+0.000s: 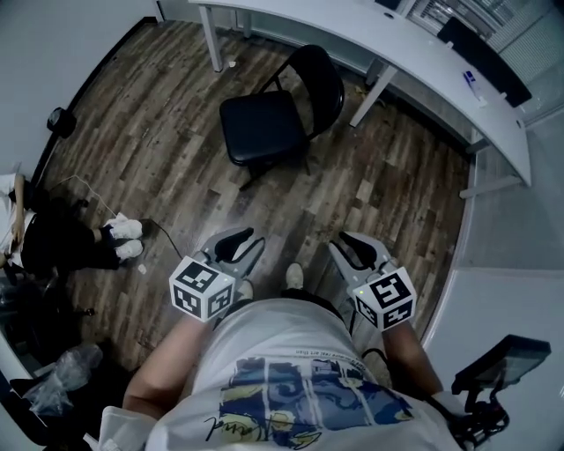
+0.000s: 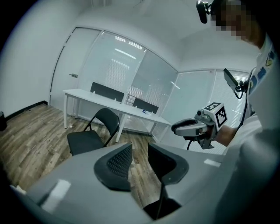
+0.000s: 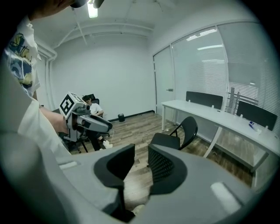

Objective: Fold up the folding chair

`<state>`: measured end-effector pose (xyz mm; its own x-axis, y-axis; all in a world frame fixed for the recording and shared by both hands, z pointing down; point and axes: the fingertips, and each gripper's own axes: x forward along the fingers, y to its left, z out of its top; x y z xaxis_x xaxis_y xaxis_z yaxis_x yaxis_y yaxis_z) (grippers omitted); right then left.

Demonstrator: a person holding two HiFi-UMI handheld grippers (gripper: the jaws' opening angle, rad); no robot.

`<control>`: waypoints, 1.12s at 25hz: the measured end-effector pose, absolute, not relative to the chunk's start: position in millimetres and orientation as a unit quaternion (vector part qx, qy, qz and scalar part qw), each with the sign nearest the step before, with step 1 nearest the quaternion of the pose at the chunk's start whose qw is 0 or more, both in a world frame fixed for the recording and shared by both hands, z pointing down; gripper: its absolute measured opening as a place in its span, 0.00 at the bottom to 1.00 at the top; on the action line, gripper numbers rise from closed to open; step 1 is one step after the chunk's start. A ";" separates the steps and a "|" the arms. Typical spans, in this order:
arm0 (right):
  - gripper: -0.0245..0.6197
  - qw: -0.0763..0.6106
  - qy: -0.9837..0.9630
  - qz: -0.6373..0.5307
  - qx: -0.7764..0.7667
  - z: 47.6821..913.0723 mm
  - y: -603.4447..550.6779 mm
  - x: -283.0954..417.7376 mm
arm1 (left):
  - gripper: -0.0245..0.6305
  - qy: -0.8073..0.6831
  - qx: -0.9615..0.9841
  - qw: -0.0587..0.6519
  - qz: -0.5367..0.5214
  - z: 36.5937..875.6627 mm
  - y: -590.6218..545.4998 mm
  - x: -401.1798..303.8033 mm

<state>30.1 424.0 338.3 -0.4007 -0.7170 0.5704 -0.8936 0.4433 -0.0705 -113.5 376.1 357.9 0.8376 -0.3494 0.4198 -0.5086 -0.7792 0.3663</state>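
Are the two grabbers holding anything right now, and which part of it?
Nothing is held. The left gripper and right gripper both have jaws apart with only floor between them. The chair stands unfolded ahead, untouched.

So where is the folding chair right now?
In the head view the folding chair stands open at top centre on the wood floor, beside the white desk.

Floor (image 1: 176, 150): bare wood planks are lying open between the left gripper (image 1: 245, 240), the right gripper (image 1: 357, 242) and the folding chair (image 1: 264, 128), giving a straight way in.
Desk (image 1: 352, 26): is closing off the far side, one leg (image 1: 374, 88) standing just beside the chair's backrest.
Seated person (image 1: 62, 236): is occupying the left edge.
Wall (image 1: 507, 220): is running along the right.
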 end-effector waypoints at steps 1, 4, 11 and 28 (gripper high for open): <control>0.17 0.237 -0.819 0.185 0.488 338.5 419.3 38.2 | 0.22 -0.239 0.927 0.237 0.165 357.0 373.1 -106.3; 0.17 0.238 -0.829 0.184 0.472 343.8 404.3 61.3 | 0.23 -0.259 0.923 0.235 0.163 356.6 361.0 -82.9; 0.17 0.235 -0.850 0.187 0.433 356.5 380.1 107.6 | 0.23 -0.301 0.907 0.243 0.166 359.1 348.6 -39.3; 0.17 0.218 -0.853 0.204 0.429 369.4 380.6 117.7 | 0.23 -0.346 0.885 0.248 0.187 357.5 344.4 -48.8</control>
<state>117.7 380.6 369.4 -0.5370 -0.6421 0.5471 -0.8200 0.5495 -0.1599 -48.8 344.4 357.5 0.6902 -0.5206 0.5026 -0.7058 -0.6373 0.3093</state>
